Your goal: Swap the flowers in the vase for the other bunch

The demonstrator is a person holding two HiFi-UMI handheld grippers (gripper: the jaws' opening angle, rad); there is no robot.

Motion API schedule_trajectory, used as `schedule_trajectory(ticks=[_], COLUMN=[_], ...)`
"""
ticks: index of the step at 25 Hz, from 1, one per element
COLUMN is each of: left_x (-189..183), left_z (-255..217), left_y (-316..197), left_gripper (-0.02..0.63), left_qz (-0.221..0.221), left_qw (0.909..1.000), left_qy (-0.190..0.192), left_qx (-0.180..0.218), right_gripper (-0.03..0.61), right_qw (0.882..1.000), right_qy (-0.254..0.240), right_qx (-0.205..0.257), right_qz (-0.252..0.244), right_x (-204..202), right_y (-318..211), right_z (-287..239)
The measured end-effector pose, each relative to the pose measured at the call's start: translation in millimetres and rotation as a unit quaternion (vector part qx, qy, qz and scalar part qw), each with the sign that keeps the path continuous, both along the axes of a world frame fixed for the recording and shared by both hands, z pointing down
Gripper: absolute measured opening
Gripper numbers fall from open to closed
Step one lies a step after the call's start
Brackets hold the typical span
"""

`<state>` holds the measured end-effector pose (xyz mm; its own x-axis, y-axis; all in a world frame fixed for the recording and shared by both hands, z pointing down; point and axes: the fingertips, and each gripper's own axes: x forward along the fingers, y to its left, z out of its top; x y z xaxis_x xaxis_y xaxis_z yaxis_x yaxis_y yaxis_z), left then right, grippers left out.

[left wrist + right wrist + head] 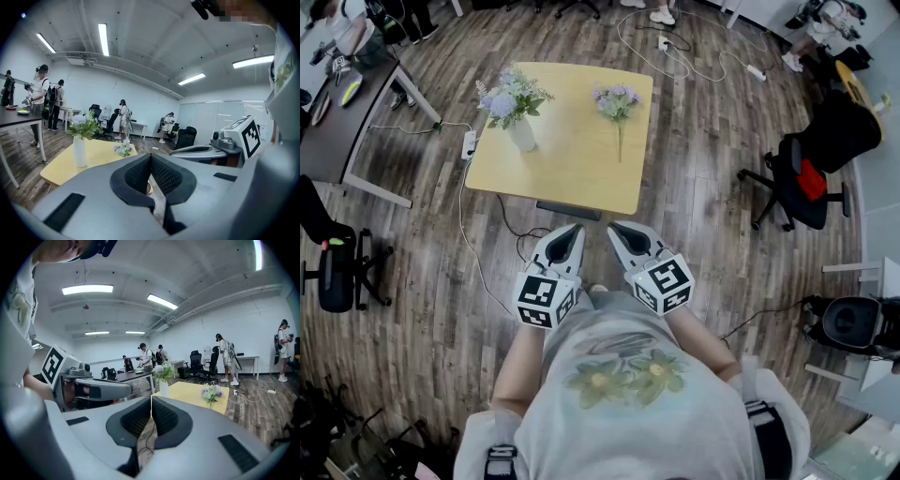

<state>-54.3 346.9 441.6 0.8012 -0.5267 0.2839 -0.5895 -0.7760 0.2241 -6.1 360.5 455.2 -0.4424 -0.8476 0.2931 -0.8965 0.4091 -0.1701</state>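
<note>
well, on the left half of the yellow bench (572, 164) the white vase (523, 136) stands upright, set in from the edges. the standing bunch (508, 97) fans up out of it, and i judge that these are the flowers to be taken out. to its right and well apart from it, the loose bunch (617, 101) lies flat on the bare top, probably laid so that its stem end is free to pinch. nearer the person and off the bench, the left gripper (574, 231) hangs short of the near edge with its jaws together on nothing. the right gripper (616, 229) is just beside it, its jaws likewise pressed together and empty. both are held close to the body and tipped a little down toward the bench, which looks like a ready pose with no step of the swap begun. the loose bunch has its long axis running from the far side toward the near edge, with the blooms away from the person and the thin stem toward the grippers. the standing bunch has its axis upright, stems down in the vase and heads up, so it should lift straight out.
</note>
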Motion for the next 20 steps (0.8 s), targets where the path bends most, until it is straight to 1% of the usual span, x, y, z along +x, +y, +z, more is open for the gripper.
schedule_trajectory(ticks=[5, 11, 16, 20], left_x=[12.2, 5.6, -2.1, -11.3], left_z=[0.6, 2.6, 11.8, 16.3], left_y=[-2.6, -17.1, -50.3, -90.1], left_gripper=[0.018, 0.018, 0.018, 0.018], left_qz=[-0.015, -0.030, -0.044, -0.058], left_qw=[0.9999, 0.9995, 0.9989, 0.9981], left_qy=[-0.001, -0.011, -0.018, -0.018], left_qx=[0.004, 0.001, -0.004, -0.008], right_gripper=[0.043, 0.043, 0.044, 0.044], right_qw=[1.000, 0.999, 0.998, 0.998], right_qy=[-0.004, -0.013, -0.038, -0.021], right_qx=[0.012, 0.031, 0.039, 0.044], right_qz=[-0.014, -0.032, -0.041, -0.039], right_x=[12.4, 5.6, 3.9, 3.8], right_y=[-6.3, -28.2, -62.4, -101.9], right_z=[-2.8, -8.3, -10.4, -11.4])
